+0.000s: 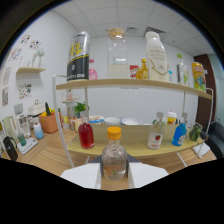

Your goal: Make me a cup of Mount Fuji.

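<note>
One small clear bottle (114, 159) with an orange cap stands between my gripper (114, 176) fingers, and the two white fingers (82, 176) sit on either side of it. I cannot tell if they press on the glass or only stand beside it. The bottle is in front of a white two-level shelf (131, 85).

On the lower board I count four bottles: one round red bottle (86, 135), one clear bottle with a red label (156, 135), one blue bottle (180, 133) and one dark green one (194, 132). Behind them lie some white plates (112, 120).

On the upper board I see one black and yellow can (78, 56), one tall glass jar (117, 54) with white contents at the bottom, one white bottle (156, 57), one small yellow bottle (143, 70), and a few more containers beside them.

One orange pot with a plant (48, 120) stands on the wooden table (45, 155), beside the shelf.
</note>
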Tool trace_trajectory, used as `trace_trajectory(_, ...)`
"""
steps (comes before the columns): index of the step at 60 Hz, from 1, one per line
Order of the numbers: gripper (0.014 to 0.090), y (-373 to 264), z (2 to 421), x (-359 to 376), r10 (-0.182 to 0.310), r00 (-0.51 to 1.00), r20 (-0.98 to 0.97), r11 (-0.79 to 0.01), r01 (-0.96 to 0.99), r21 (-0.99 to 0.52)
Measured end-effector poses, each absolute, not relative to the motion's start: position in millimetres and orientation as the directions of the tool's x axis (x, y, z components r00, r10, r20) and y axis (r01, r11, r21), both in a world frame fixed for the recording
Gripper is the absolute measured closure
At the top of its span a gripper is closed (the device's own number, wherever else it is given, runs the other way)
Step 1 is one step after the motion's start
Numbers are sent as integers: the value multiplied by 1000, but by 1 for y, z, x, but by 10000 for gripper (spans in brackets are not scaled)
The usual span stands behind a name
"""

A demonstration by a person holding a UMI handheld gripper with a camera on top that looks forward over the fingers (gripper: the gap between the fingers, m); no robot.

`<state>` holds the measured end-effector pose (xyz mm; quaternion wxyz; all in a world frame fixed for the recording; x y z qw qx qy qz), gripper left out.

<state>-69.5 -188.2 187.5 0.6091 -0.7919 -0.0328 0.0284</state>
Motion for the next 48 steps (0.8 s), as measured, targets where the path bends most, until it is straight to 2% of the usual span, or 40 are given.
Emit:
trace_trajectory(12,691,-227,133,-63,40,992,-117,-352,-95,-931)
trace_trajectory(23,690,-237,113,-63,-42,876,-480,-402,-455,-795)
trace_trajectory(35,691,-224,128,-70,-96,515,-852,-359,-816,-453)
trace_trajectory(42,690,-214,133,-67,-135,260,-956,-314,-927,-207)
trace_trajectory(48,692,-208,139,-66,-142,18,-990,-278,-960,22)
